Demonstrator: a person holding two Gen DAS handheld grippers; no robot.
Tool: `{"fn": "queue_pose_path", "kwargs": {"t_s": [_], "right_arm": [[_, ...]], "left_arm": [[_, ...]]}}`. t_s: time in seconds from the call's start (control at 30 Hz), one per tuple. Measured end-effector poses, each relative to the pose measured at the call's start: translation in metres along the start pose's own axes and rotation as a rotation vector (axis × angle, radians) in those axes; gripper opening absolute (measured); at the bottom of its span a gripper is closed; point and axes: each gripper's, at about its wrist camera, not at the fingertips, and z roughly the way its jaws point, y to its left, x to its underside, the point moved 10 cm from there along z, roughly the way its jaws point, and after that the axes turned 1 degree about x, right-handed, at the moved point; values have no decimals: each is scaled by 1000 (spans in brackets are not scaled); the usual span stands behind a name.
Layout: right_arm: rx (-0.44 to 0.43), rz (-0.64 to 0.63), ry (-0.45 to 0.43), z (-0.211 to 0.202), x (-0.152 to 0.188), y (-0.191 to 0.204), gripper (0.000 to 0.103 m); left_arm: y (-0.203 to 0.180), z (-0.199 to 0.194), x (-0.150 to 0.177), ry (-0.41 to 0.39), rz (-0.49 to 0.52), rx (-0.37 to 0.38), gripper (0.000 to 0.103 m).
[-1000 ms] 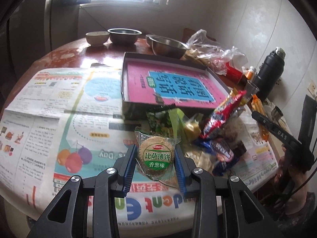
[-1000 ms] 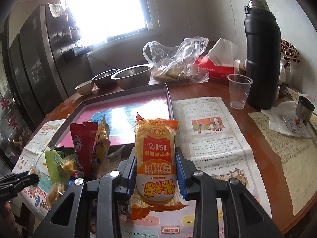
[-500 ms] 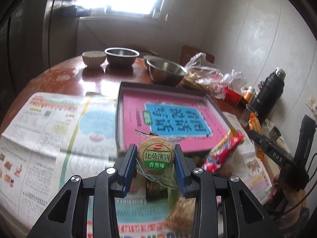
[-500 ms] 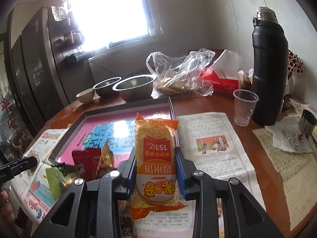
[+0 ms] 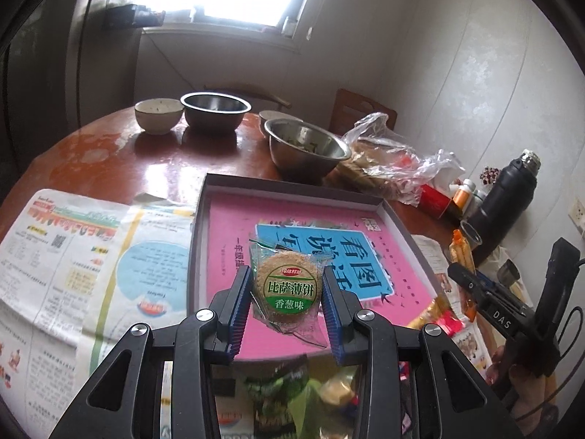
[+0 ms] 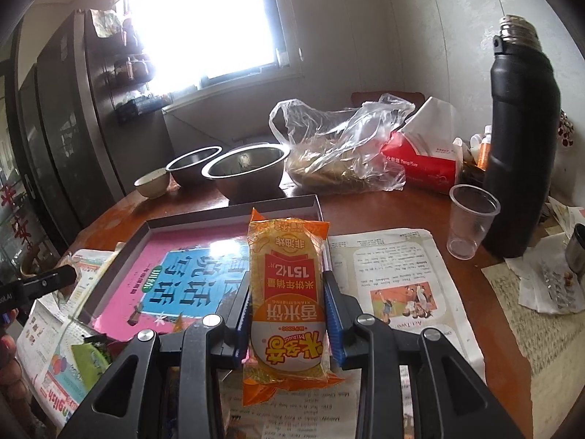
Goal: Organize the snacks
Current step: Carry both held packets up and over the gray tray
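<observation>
My left gripper (image 5: pixel 287 278) is shut on a round cracker packet (image 5: pixel 287 290) with a green label, held in the air over the near part of a shallow grey box (image 5: pixel 292 186) with a pink and blue lining. My right gripper (image 6: pixel 287 285) is shut on an orange rice cracker packet (image 6: pixel 287 300), held over the box's right edge (image 6: pixel 234 212). A pile of loose snack packets (image 5: pixel 314 398) lies on the newspaper just before the box. The right gripper (image 5: pixel 490 303) also shows at the right of the left wrist view, and the left gripper's tip (image 6: pixel 40 285) at the left edge of the right wrist view.
Behind the box stand two steel bowls (image 5: pixel 305 148) (image 5: pixel 215 111) and a small ceramic bowl (image 5: pixel 159 115). A clear plastic bag (image 6: pixel 340 146), red tissue box (image 6: pixel 424 162), plastic cup (image 6: pixel 470 221) and tall black flask (image 6: pixel 519 146) occupy the right. Newspaper (image 5: pixel 73 256) covers the table's near side.
Both grippers have risen and moved forward with their packets, from above the snack pile to over the box. The pile has dropped to the bottom of both views.
</observation>
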Motion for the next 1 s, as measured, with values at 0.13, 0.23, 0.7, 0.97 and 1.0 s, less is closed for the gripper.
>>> {"fn": "queue_pose_path", "kwargs": {"t_s": [0.13, 0.23, 0.7, 0.97, 1.0], "right_arm": [[-9, 8, 18, 13, -4, -3, 35], [-28, 17, 34, 23, -5, -3, 35], [-62, 11, 125, 57, 7, 5, 35], [-76, 30, 151, 63, 13, 4, 35], [-77, 35, 154, 63, 14, 3, 35]], "left_arm": [[0, 18, -2, 25, 3, 7, 38], [0, 31, -1, 49, 0, 14, 38], [2, 62, 5, 105, 0, 28, 38], [3, 68, 9, 127, 2, 27, 39], [3, 68, 9, 128, 3, 26, 39]]}}
